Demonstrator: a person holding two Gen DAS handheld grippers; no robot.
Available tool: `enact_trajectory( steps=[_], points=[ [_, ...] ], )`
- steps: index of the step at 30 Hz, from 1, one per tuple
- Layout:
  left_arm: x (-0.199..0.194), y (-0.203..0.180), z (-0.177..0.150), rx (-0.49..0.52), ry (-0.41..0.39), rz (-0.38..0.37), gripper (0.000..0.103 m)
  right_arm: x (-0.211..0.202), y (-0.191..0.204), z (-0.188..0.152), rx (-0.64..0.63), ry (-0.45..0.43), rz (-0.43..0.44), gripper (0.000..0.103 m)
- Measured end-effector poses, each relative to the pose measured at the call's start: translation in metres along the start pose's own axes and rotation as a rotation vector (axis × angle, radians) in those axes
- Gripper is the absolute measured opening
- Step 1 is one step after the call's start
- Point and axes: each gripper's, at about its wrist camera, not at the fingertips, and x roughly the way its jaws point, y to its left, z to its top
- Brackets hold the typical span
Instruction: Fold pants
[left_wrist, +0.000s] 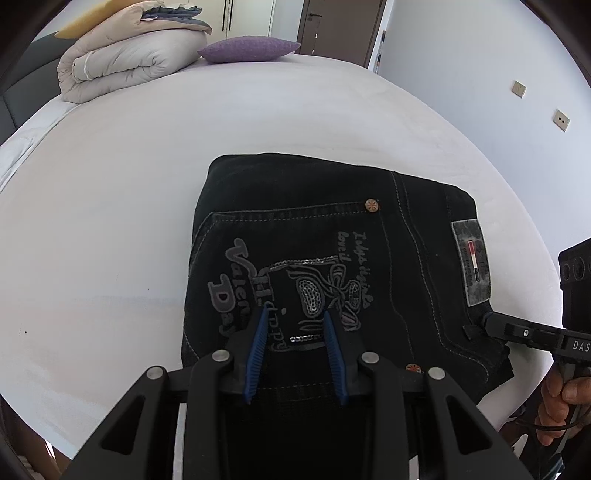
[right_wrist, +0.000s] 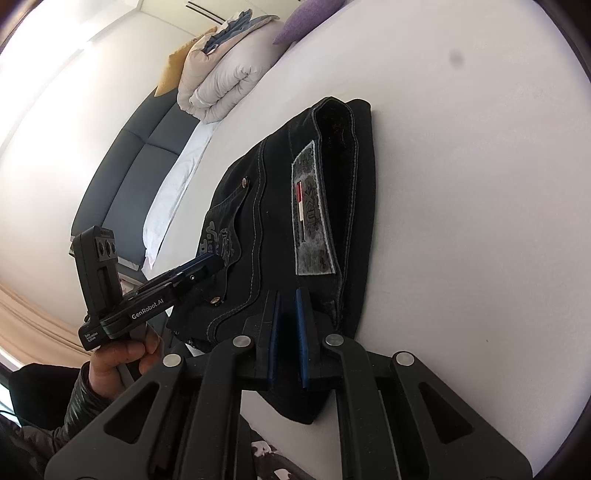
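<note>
Black jeans (left_wrist: 314, 229), folded into a compact stack, lie on the white bed (left_wrist: 147, 184) with the embroidered back pocket and grey waistband patch (left_wrist: 472, 262) facing up. My left gripper (left_wrist: 295, 311) rests its tips on the pocket. Its blue pads stand apart and the fabric between them looks flat. From the right wrist view the left gripper (right_wrist: 218, 263) touches the jeans (right_wrist: 273, 206) at that pocket. My right gripper (right_wrist: 287, 292) has its pads nearly together at the waistband's near end. In the left wrist view its tip (left_wrist: 487, 320) pinches the edge by a belt loop.
A rolled beige duvet (left_wrist: 125, 62) and a purple pillow (left_wrist: 251, 48) lie at the far end of the bed. A grey headboard (right_wrist: 122, 162) runs along that end. The person's hands (left_wrist: 557, 413) (right_wrist: 122, 354) hold the gripper handles off the near bed edge.
</note>
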Motion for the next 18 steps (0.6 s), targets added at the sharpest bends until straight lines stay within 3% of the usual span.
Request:
enact_trajectory(
  steps=[7,9,10,11,14,15,16,18],
  points=[
    [-0.015,0.004,-0.011,-0.019,-0.015,-0.009,0.034,-0.02,0.001,-0.017,-0.011,-0.015,-0.019,0.011],
    [-0.029,0.009,-0.018,-0.029,-0.03,-0.022,0.041,-0.029,0.007,-0.016,-0.021,-0.022,-0.038,0.011],
    [-0.036,0.012,-0.02,-0.034,-0.044,-0.022,0.052,-0.035,0.009,-0.017,-0.029,-0.024,-0.049,0.011],
    [-0.044,0.018,-0.021,-0.043,-0.064,-0.012,0.07,-0.041,0.009,-0.018,-0.037,-0.03,-0.06,0.011],
    [-0.067,0.041,-0.018,-0.092,-0.138,0.007,0.098,-0.058,0.009,-0.015,-0.046,-0.059,-0.083,0.017],
    [-0.072,0.05,-0.012,-0.118,-0.163,-0.003,0.099,-0.06,0.01,-0.013,-0.047,-0.07,-0.085,0.03],
    [-0.073,0.058,-0.007,-0.136,-0.17,-0.013,0.099,-0.062,0.009,-0.009,-0.04,-0.081,-0.085,0.055],
    [-0.066,0.071,0.002,-0.158,-0.155,-0.038,0.099,-0.062,0.007,-0.001,-0.012,-0.111,-0.079,0.073]
  ],
)
